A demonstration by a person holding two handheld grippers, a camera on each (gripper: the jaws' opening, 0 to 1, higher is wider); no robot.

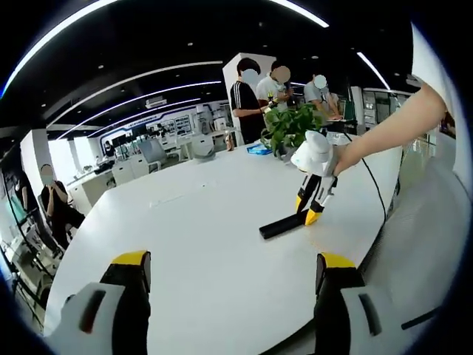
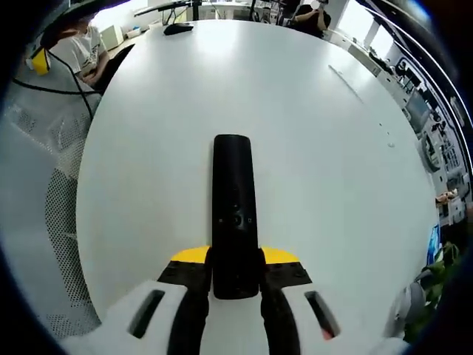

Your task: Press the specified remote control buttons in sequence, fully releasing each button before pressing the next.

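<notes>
Remote (image 2: 234,214) between right hand-held gripper (image 2: 235,260) jaws

Our left gripper (image 1: 230,275) carries two black jaws capped in yellow, on white moulded bodies with dark slots. Our right gripper (image 2: 235,268) matches it: white housing, black jaws, yellow tips, with a black cable trailing behind.

A large white table (image 1: 199,222) stands in an open office under long ceiling light strips (image 1: 133,78).

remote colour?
Black remote control, clearest in the right gripper view, its near end between the right gripper's yellow-tipped jaws.
</notes>
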